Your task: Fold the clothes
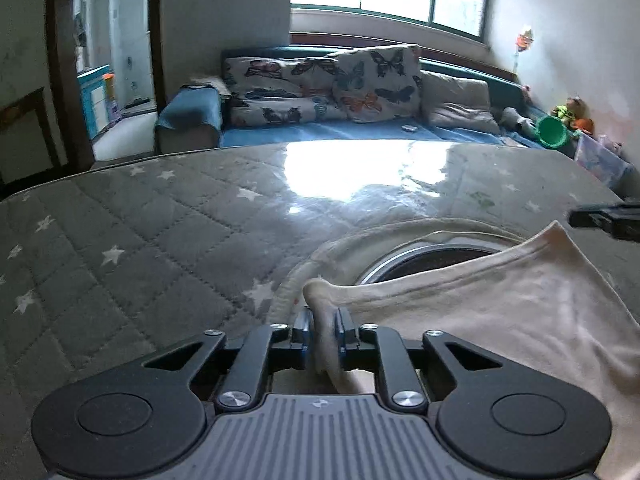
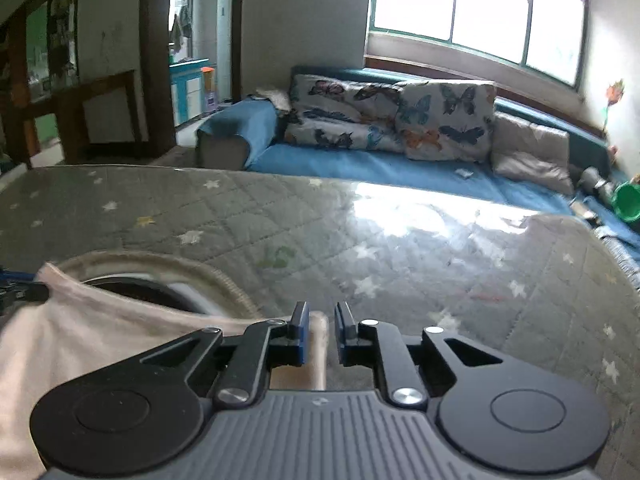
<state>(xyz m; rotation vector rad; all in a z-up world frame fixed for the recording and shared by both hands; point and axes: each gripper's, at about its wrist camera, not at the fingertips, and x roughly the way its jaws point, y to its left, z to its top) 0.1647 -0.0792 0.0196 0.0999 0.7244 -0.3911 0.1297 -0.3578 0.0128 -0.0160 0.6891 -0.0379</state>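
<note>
cream garment [image 1: 500,296], clamped in both claws, spans a star-quilted grey table [image 1: 160,220] before a blue sofa [image 2: 360,168].

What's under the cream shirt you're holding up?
Under the cream shirt lies a grey starry quilt, plus part of a dark round thing with a silvery rim. The shirt covers its remainder.

quilted table cover [image 1: 140,240] open leftward, cream garment [image 1: 500,300] draped rightward, sofa [image 1: 360,132] beyond
</note>
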